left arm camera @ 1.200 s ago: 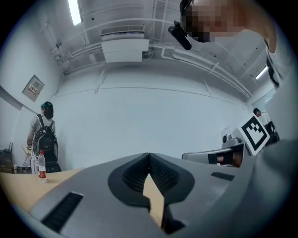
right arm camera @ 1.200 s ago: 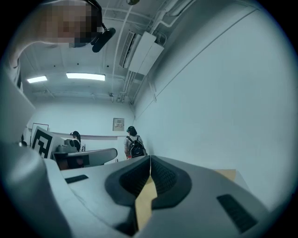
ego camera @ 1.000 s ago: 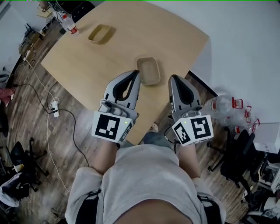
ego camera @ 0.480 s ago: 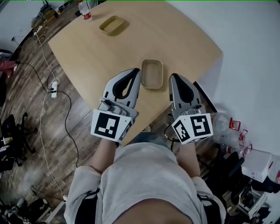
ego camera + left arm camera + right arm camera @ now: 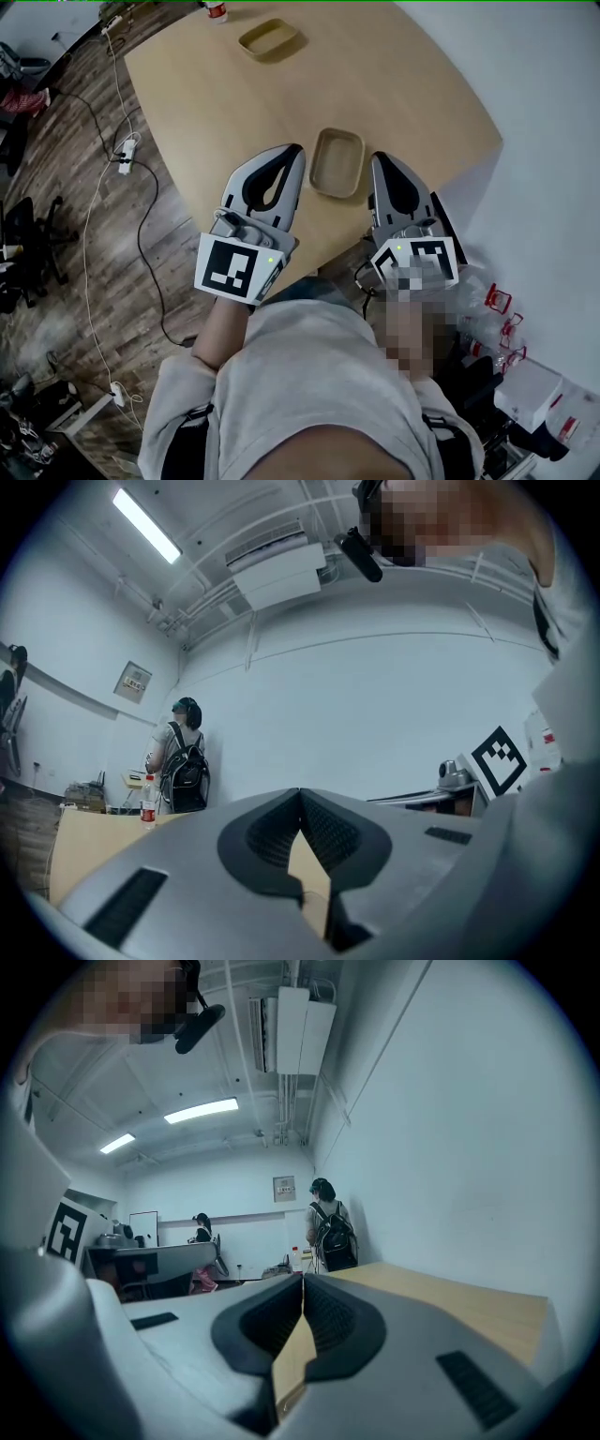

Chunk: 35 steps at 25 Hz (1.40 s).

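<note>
Both grippers are held side by side over the near edge of a light wooden table (image 5: 216, 103), each pointing away from the person. My left gripper (image 5: 293, 150) is shut with nothing in it, and its tips meet in the left gripper view (image 5: 300, 794). My right gripper (image 5: 379, 157) is also shut and empty, its jaws closed together in the right gripper view (image 5: 302, 1279). A shallow tan tray (image 5: 338, 162) lies on the table between the two tips, nearest to both. Neither gripper touches it.
A second tan tray (image 5: 270, 39) and a red-labelled bottle (image 5: 217, 8) stand at the table's far end. A person with a backpack (image 5: 184, 769) stands beyond the table by the bottle (image 5: 148, 801). Cables and a power strip (image 5: 126, 155) lie on the floor at left.
The head view has swung, so the table and trays have slid right and down in it. The room has turned in both gripper views. Both grippers stay shut.
</note>
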Motion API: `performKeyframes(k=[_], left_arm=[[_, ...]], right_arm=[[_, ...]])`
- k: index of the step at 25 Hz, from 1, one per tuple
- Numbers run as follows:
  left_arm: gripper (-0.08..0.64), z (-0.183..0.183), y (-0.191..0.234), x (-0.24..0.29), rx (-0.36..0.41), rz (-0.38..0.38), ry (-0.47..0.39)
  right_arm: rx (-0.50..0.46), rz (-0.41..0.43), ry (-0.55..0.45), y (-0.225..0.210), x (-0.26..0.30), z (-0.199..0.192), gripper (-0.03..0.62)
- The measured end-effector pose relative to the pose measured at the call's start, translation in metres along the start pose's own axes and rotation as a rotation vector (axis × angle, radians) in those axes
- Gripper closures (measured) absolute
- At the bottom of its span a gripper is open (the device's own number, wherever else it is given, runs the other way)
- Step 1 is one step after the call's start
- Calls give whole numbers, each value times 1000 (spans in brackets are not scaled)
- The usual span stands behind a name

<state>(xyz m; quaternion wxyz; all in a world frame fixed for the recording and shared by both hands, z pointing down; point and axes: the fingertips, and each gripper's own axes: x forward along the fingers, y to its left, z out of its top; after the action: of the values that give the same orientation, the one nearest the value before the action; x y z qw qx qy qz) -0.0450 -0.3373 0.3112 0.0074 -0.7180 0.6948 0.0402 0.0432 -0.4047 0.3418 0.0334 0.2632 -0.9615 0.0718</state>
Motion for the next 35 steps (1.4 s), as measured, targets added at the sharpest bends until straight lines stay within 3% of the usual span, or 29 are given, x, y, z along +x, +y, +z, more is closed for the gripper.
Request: performKeyframes(k=[8, 18, 25, 31, 35], left_arm=[[546, -23, 3, 10, -21, 68, 52], [546, -59, -1, 28, -59, 66, 130], [545, -70, 4, 27, -59, 77, 168], [545, -73, 12, 23, -58, 92, 180], [546, -74, 14, 24, -55, 93, 186]], right_arm=[[20, 50, 90, -17, 22, -32, 580], [69, 52, 218, -37, 38, -88, 580], [114, -6, 343, -54, 46, -137, 580], [209, -101, 442, -75, 48, -178, 578], [207, -146, 501, -86, 49, -198, 577]])
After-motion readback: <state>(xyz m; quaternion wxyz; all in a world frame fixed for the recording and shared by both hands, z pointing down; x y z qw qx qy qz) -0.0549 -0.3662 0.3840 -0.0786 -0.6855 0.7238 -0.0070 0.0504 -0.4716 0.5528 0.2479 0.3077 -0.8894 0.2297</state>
